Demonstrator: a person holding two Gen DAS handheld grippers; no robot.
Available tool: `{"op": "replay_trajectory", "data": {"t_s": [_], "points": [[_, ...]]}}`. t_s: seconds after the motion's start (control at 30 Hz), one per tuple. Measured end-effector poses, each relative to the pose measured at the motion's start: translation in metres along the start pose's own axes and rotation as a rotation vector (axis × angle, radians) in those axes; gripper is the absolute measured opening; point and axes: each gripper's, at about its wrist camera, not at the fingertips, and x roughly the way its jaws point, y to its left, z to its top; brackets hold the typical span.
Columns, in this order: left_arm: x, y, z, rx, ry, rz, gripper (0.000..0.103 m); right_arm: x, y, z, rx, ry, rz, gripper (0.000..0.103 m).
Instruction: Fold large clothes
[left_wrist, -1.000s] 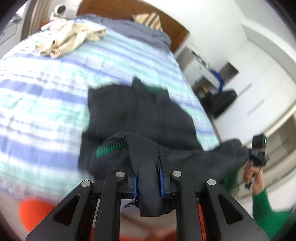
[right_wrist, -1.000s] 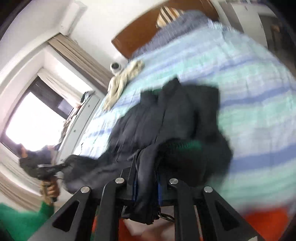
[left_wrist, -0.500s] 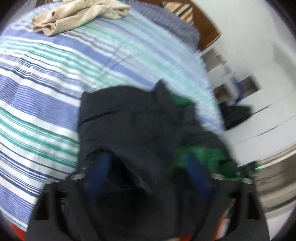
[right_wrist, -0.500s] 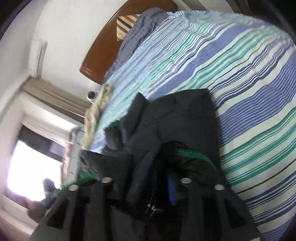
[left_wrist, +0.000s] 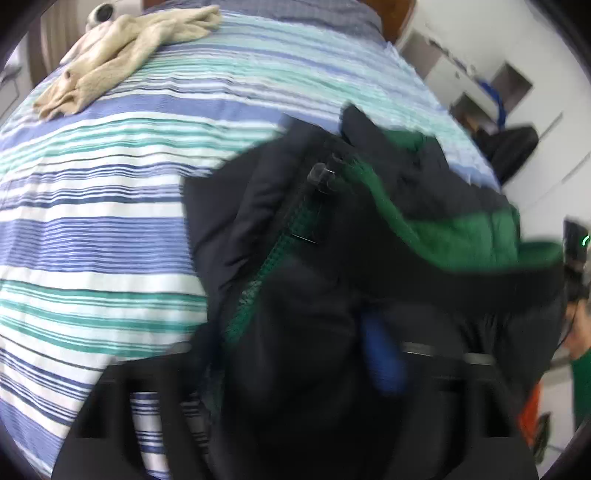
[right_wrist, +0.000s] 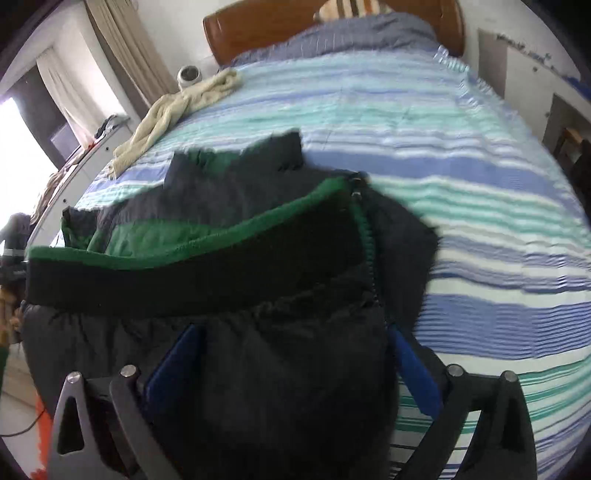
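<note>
A black jacket (left_wrist: 332, 229) with green lining (left_wrist: 472, 236) lies bunched on the striped bed cover (left_wrist: 92, 229). Its near edge drapes over my left gripper (left_wrist: 295, 347). Only one blue pad (left_wrist: 380, 358) shows; the jaws are closing with fabric between them, and no pinch is visible. In the right wrist view the jacket (right_wrist: 221, 295) spreads left across the bed cover (right_wrist: 480, 184). My right gripper (right_wrist: 295, 354) has both blue pads (right_wrist: 177, 362) wide apart. Its jaws are closing with loose black fabric heaped between them.
A beige garment (right_wrist: 177, 107) lies crumpled at the far left of the bed, next to a small white round device (right_wrist: 189, 75). A wooden headboard (right_wrist: 258, 29) and pillows close the far end. White cupboards (left_wrist: 517, 85) and a black bag (left_wrist: 513, 147) stand right of the bed.
Both grippers dropped toward the bed and tipped downward. Their jaws, shut on the jacket's edge a second ago, have spread apart. The jacket now lies lower, folded over itself.
</note>
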Motion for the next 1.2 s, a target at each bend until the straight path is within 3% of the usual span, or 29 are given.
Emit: {"op": "replay_trajectory", "data": {"t_s": [0.03, 0.07, 0.1, 0.27, 0.37, 0.43, 0.5, 0.6, 0.63, 0.67, 0.7, 0.77, 0.87, 1.2], "points": [[-0.008, -0.007, -0.003, 0.026, -0.032, 0.048, 0.030, -0.005, 0.002, 0.000, -0.003, -0.015, -0.001, 0.045], [-0.019, -0.010, -0.005, 0.042, -0.054, 0.053, 0.019, -0.015, 0.008, -0.003, -0.018, -0.040, -0.035, 0.026], [-0.030, -0.011, -0.005, 0.041, -0.072, 0.045, 0.017, -0.026, 0.015, -0.004, -0.042, -0.060, -0.068, 0.016], [-0.093, -0.012, 0.029, -0.034, -0.289, -0.005, 0.015, -0.075, 0.026, 0.026, -0.061, -0.213, -0.158, 0.013], [-0.093, -0.015, 0.057, -0.067, -0.368, 0.053, 0.015, -0.092, 0.024, 0.057, -0.027, -0.337, -0.193, 0.013], [-0.072, -0.017, 0.075, -0.094, -0.396, 0.103, 0.015, -0.086, 0.016, 0.075, 0.014, -0.372, -0.221, 0.013], [-0.039, -0.017, 0.088, -0.105, -0.402, 0.171, 0.016, -0.059, 0.003, 0.090, 0.062, -0.363, -0.251, 0.013], [0.034, -0.007, 0.090, -0.104, -0.320, 0.311, 0.020, 0.001, -0.021, 0.090, 0.110, -0.283, -0.313, 0.013], [0.057, -0.001, 0.087, -0.106, -0.278, 0.336, 0.029, 0.034, -0.034, 0.082, 0.148, -0.223, -0.330, 0.013], [0.075, 0.008, 0.080, -0.125, -0.258, 0.316, 0.037, 0.053, -0.043, 0.073, 0.176, -0.188, -0.324, 0.014], [0.077, 0.011, 0.077, -0.150, -0.271, 0.293, 0.038, 0.072, -0.054, 0.060, 0.216, -0.192, -0.285, 0.016], [0.080, 0.023, 0.072, -0.203, -0.311, 0.254, 0.042, 0.073, -0.059, 0.048, 0.242, -0.274, -0.267, 0.017], [0.087, 0.034, 0.069, -0.230, -0.313, 0.207, 0.044, 0.077, -0.065, 0.043, 0.261, -0.298, -0.243, 0.018], [0.113, 0.034, 0.081, -0.249, -0.320, 0.195, 0.048, 0.096, -0.075, 0.044, 0.290, -0.317, -0.211, 0.019]]}}
